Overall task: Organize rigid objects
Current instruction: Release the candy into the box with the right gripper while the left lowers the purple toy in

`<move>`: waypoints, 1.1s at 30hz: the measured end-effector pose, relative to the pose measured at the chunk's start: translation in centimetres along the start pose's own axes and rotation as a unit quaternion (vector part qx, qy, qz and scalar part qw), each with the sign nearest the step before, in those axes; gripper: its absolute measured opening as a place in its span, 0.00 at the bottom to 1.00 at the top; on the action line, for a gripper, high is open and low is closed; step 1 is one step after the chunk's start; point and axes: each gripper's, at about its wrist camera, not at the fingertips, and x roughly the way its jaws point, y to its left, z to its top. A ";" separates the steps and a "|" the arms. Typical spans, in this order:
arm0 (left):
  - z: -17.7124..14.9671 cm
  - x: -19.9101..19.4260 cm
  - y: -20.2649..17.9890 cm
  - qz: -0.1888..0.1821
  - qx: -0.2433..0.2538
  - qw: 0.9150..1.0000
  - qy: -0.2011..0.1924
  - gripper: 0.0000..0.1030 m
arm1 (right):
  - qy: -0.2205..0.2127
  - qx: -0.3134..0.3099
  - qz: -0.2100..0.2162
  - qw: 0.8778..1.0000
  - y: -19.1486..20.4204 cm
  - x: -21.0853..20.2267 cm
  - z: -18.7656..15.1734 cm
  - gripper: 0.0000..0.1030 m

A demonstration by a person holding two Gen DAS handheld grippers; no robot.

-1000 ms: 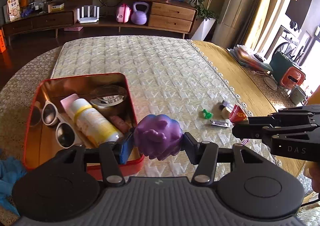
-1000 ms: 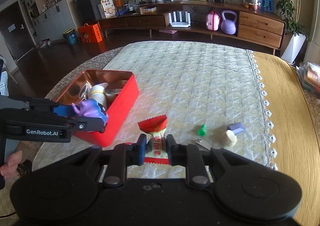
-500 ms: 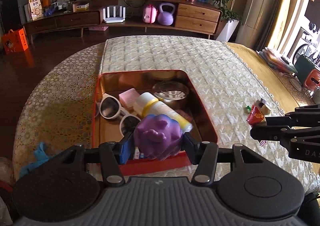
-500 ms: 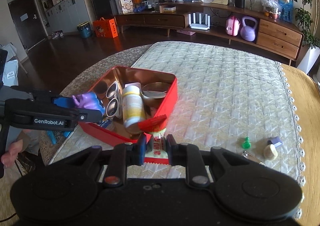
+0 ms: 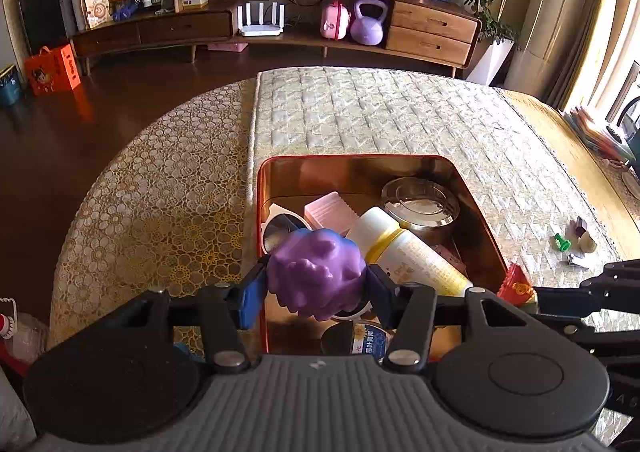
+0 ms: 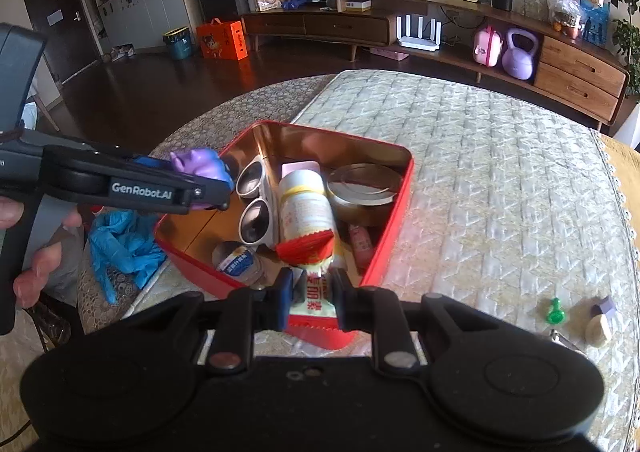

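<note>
Hovering over the red tin (image 6: 390, 220), we clench a purple toy (image 5: 316, 278) in our left tool (image 5: 316, 288) and a snack packet (image 6: 311, 292) in our right tool (image 6: 310, 302); small pieces (image 6: 556, 316) at four o'clock remain on the table (image 6: 500, 180).

glossy metal tin (image 5: 476, 196); quilted cloth mat (image 5: 400, 116); smooth purple plastic toy (image 5: 316, 278).

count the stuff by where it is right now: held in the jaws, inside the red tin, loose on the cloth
Held: 2, purple toy and red snack packet
In the red tin: 6, sunglasses, pink box, white bottle, round tin, pink tube, small jar
On the cloth: at least 4, green pin, purple piece, cream piece, metal piece
Total: 12
</note>
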 end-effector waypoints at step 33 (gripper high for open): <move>-0.8 2.6 -1.8 0.006 0.014 0.999 0.039 0.56 | 0.013 0.017 0.031 0.999 0.8 1.7 0.3 0.30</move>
